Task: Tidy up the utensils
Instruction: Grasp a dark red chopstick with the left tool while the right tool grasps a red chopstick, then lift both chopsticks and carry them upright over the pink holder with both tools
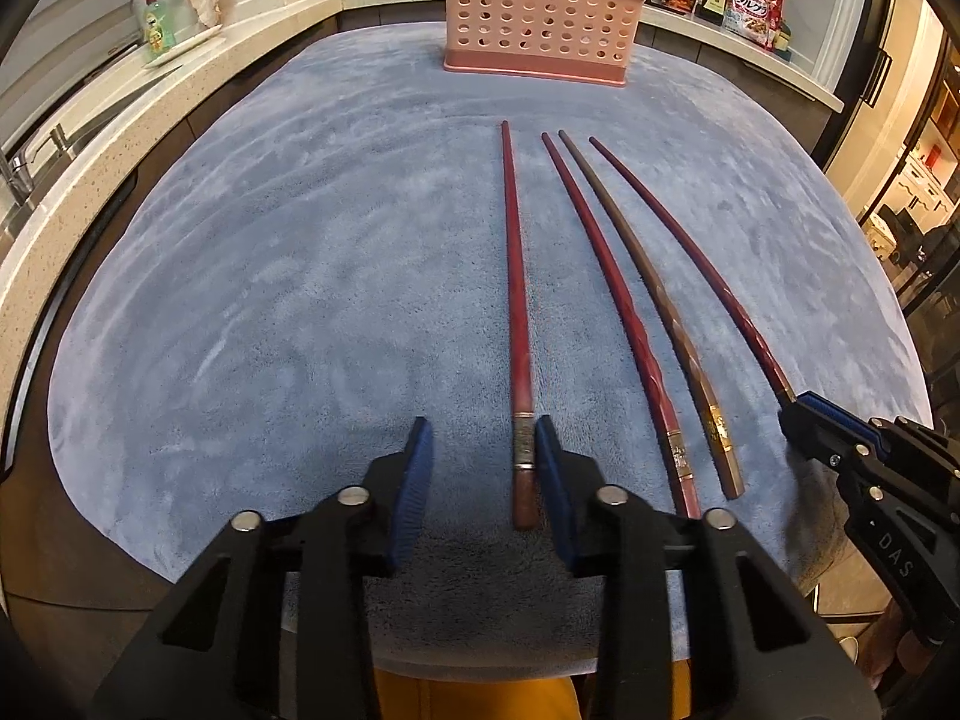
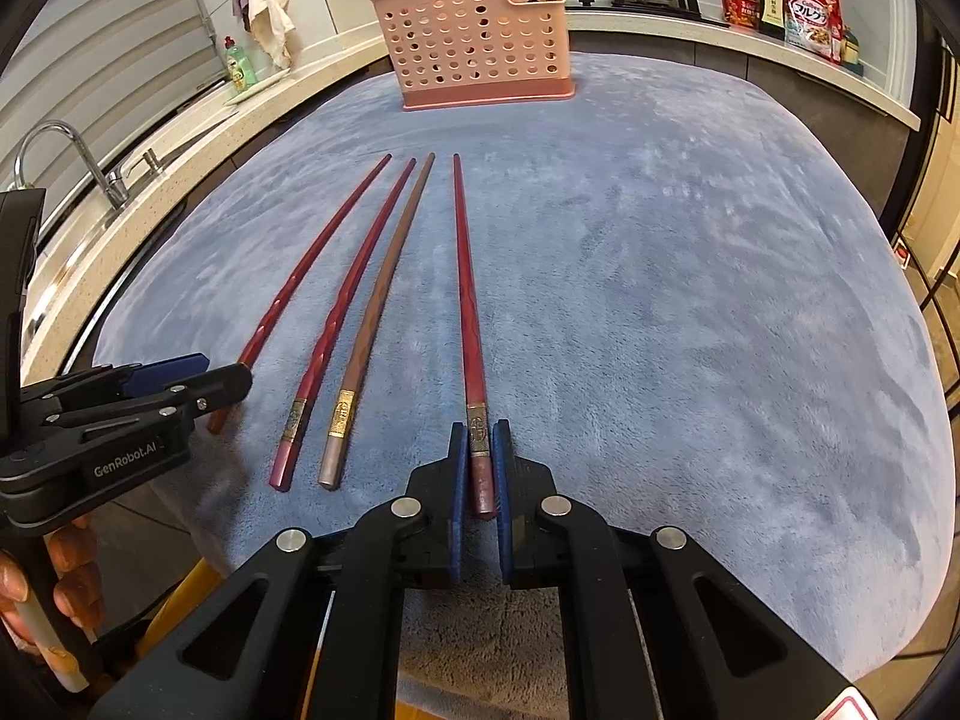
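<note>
Between the pads of the left gripper (image 1: 483,429) lies the butt end of the leftmost chopstick (image 1: 510,270). Its long axis runs from the tool straight out toward 12 o'clock, thin tip pointing at the pink perforated utensil holder (image 1: 534,6). That stick sits hard against the pad on the 3 o'clock side, while the other pad stands clear of it. The jaws read as unclenched around it, though the right wrist view, where this tool shows only side-on at 9 o'clock, is too oblique to confirm that.

The right gripper (image 2: 480,432) is clamped on the banded butt of the rightmost chopstick (image 2: 465,300). This one likewise stretches away toward 12 o'clock and rests flat on the blue cloth (image 2: 720,300). Two more chopsticks, one red (image 2: 354,300) and one brown (image 2: 384,300), lie between the outer pair, fanned slightly and untouched.

Both tools tilt steeply down at the near edge of the cloth, side by side. Each is lined up with its own stick, and the holder stands well apart beyond the tips. The coming lift probably depends on the left jaws first pinching their stick squarely.
</note>
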The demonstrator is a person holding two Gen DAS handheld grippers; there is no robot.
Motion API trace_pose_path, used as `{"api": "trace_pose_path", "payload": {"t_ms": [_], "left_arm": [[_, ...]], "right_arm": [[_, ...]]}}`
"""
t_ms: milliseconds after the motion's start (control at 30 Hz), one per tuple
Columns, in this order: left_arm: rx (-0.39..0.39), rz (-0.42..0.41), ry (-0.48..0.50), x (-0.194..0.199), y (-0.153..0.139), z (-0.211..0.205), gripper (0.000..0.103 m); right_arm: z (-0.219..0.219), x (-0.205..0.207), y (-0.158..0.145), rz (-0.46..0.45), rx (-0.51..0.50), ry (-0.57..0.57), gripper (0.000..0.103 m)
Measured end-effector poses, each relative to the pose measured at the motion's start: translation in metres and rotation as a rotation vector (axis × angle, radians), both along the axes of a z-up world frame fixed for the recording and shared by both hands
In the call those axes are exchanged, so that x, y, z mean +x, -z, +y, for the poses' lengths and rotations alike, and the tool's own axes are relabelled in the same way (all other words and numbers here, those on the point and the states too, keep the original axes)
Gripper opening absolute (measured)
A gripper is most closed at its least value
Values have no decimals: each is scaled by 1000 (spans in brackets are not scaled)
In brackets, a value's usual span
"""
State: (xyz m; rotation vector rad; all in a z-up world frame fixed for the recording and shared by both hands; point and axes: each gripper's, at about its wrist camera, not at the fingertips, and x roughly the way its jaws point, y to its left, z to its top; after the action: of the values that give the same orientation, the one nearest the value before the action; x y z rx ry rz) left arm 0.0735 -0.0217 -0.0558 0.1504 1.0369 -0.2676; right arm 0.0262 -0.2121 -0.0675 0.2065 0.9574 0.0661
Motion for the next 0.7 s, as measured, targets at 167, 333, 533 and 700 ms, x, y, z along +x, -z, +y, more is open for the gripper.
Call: {"api": "trace_pose_path", "payload": {"t_ms": [167, 333, 533, 700], "left_arm": [[-24, 16, 7, 2, -1, 2, 10], [-36, 27, 10, 3, -3, 4, 8], [-42, 33, 14, 1, -6, 3, 8], [-57, 28, 9, 1, -13, 4, 8]], "right_arm": [[-1, 0, -1, 0, 2, 3, 7], [-5, -2, -4, -3, 5, 11, 7], [-13, -4, -9, -11, 11, 31, 7], [-20, -6, -18, -30, 15, 44, 7]]}}
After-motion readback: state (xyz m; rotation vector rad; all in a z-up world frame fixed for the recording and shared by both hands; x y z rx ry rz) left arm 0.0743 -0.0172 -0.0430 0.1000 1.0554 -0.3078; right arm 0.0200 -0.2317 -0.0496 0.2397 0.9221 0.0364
